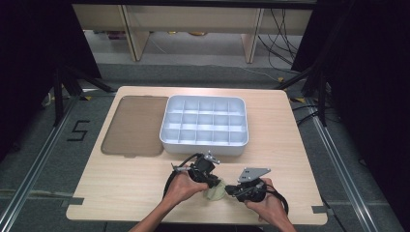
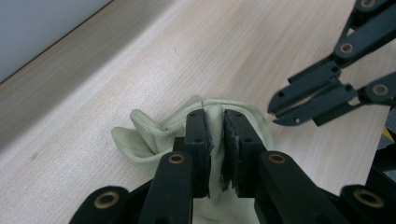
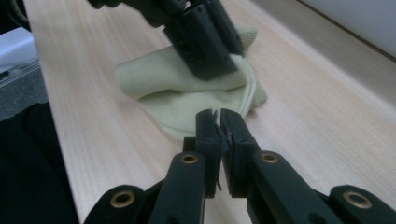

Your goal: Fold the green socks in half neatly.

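Note:
A pale green cloth (image 1: pixel 216 192) lies crumpled near the front edge of the wooden table. My left gripper (image 1: pixel 213 184) comes down on it from the left. In the left gripper view its jaws (image 2: pixel 215 114) are shut on a raised fold of the cloth (image 2: pixel 140 135). My right gripper (image 1: pixel 231 189) sits just right of the cloth with its jaws shut and nothing between them. In the right gripper view its tips (image 3: pixel 218 114) stand just short of the cloth's (image 3: pixel 154 74) near edge, and the left gripper (image 3: pixel 212 65) presses on the cloth beyond.
A white tray (image 1: pixel 204 148) divided into several compartments stands at the middle back of the table. A brown see-through lid (image 1: pixel 133 125) lies flat to its left. The table's front edge is close behind both hands.

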`<state>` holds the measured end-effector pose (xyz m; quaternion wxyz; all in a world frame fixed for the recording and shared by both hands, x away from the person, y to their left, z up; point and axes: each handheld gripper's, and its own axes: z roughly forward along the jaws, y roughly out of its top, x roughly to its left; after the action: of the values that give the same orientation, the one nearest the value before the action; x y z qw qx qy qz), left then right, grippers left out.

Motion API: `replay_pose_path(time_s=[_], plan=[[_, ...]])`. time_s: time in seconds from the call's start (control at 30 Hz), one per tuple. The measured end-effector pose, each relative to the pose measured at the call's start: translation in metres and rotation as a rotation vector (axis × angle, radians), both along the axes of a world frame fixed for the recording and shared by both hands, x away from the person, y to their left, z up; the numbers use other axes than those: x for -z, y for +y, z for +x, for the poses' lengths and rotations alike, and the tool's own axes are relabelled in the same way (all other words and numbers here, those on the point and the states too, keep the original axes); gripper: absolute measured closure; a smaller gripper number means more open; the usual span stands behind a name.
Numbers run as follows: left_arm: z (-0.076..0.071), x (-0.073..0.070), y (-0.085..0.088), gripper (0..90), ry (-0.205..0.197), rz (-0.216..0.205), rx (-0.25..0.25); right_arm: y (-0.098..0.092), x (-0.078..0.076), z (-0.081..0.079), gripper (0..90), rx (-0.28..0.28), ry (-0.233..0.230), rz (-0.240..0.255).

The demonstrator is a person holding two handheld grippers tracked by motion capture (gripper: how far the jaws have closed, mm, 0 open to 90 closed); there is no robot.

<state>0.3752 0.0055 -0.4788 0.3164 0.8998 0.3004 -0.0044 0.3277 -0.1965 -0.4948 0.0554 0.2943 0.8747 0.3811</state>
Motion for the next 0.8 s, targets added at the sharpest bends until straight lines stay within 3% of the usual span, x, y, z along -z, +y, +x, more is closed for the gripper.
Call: replay_pose_path(time_s=[0.03,0.17,0.37,0.4,0.6,0.67,0.7,0.73,0.8], plan=[[-0.001,0.001,-0.001,79.7,-0.011,0.008,0.000,0.000,0.001,0.003,86.5,-0.012,-0.019,-0.010],[-0.002,0.002,-0.003,79.6,-0.023,0.012,0.015,0.001,0.004,0.006,86.5,0.002,-0.005,-0.016],[-0.001,0.001,-0.001,75.2,0.007,-0.024,-0.002,0.001,0.004,0.009,86.4,-0.005,-0.018,-0.012],[-0.002,0.001,-0.001,73.6,0.015,-0.050,-0.016,0.002,0.004,0.008,86.4,-0.004,-0.012,-0.007],[-0.001,-0.003,0.003,69.4,0.024,-0.117,-0.024,0.007,0.007,0.010,86.4,-0.007,-0.018,-0.017],[-0.001,-0.006,0.006,62.6,0.042,-0.147,-0.032,0.009,0.009,0.011,86.4,-0.006,-0.004,-0.030],[-0.001,-0.009,0.009,61.3,0.057,-0.191,-0.035,0.010,0.011,0.011,86.4,0.001,-0.024,-0.016],[-0.001,-0.009,0.009,59.9,0.057,-0.191,-0.035,0.010,0.011,0.011,86.4,0.001,-0.024,-0.016],[0.000,-0.015,0.017,59.2,0.048,-0.227,-0.043,0.009,0.010,0.011,86.4,-0.009,0.002,-0.036]])
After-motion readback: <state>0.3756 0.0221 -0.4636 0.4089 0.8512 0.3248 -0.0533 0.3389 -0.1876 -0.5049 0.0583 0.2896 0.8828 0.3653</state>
